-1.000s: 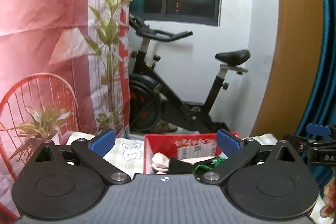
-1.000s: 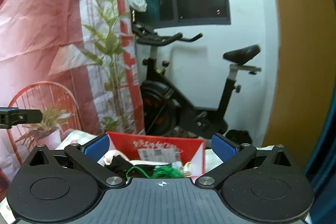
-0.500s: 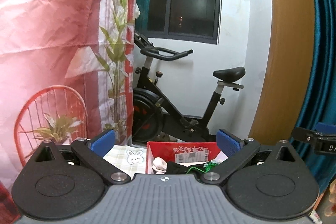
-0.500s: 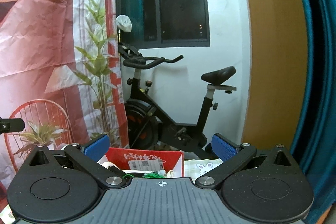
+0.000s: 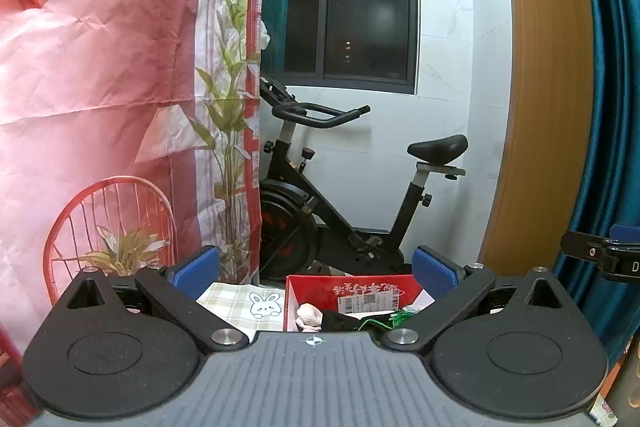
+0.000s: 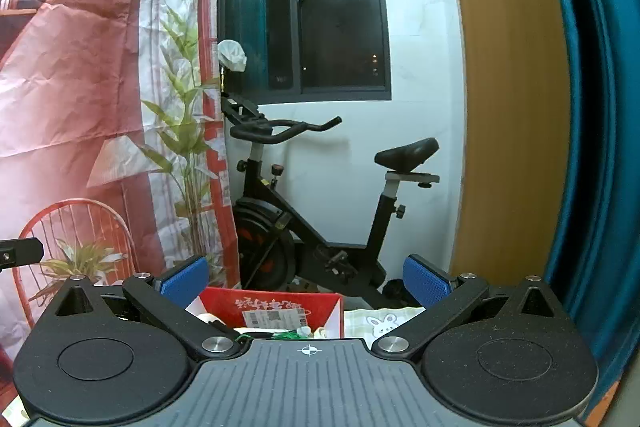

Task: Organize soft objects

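Note:
A red box (image 5: 316, 293) stands on a checked cloth with a rabbit print (image 5: 240, 301). It holds a pale soft bundle (image 5: 309, 314), a dark cloth (image 5: 340, 321) and green string (image 5: 400, 315). The box also shows in the right wrist view (image 6: 224, 301). My left gripper (image 5: 316, 273) is open and empty, raised above and in front of the box. My right gripper (image 6: 306, 279) is open and empty, also raised before the box. Its finger shows at the right edge of the left wrist view (image 5: 600, 255).
A black exercise bike (image 5: 344, 211) stands behind the table by a white wall and dark window. A red printed backdrop (image 5: 100, 67) hangs on the left. A wooden door frame (image 5: 548, 107) and a teal curtain (image 5: 616, 107) are on the right.
Both grippers have lifted and tilted upward, so the box has dropped lower in both views and more of the window shows. Both stay open and empty.

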Demonstrator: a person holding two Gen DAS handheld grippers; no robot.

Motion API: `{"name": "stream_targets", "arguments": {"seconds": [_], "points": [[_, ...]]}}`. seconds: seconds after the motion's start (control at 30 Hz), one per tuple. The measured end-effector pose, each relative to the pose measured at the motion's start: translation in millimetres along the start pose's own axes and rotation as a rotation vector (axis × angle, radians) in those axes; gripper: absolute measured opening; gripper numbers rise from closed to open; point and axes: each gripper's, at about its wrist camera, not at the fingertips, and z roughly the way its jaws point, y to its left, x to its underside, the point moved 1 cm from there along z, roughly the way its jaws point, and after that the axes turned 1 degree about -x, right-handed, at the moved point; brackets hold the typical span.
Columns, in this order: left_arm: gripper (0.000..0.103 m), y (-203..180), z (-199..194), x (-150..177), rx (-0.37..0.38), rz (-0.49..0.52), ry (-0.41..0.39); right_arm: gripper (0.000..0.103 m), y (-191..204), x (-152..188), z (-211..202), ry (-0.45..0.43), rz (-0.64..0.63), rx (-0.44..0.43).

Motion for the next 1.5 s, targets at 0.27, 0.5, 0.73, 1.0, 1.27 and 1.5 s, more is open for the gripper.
{"name": "stream_targets", "arguments": {"seconds": [0.27, 0.5, 0.73, 1.0, 1.27, 1.5], "points": [[0.103, 2.8, 1.0, 2.4, -0.008, -0.012, 0.010, 0.103, -5.0, 0.6, -0.9, 0.009, 0.011, 0.010], [0.103, 3.7, -0.8, 2.6, -0.014, -0.012, 0.012, 0.103, -7.0, -0.1, -0.1, 0.010, 0.015, 0.012], [0.103, 2.7, -2.7, 3.0, -0.013, -0.008, 0.014, 0.103, -6.7, -0.2, -0.2, 0.010, 0.015, 0.012], [0.103, 2.6, -2.5, 3.1, -0.013, -0.008, 0.018, 0.103, -8.9, 0.2, 1.0, 0.012, 0.014, 0.013], [0.103, 3.0, -2.5, 3.1, -0.013, -0.008, 0.020, 0.103, -12.2, 2.9, 1.1, 0.014, 0.011, 0.015], [0.103, 3.3, -2.1, 2.8, -0.012, -0.010, 0.023, 0.103, -12.9, 3.1, 1.3, 0.014, 0.010, 0.014]]}}
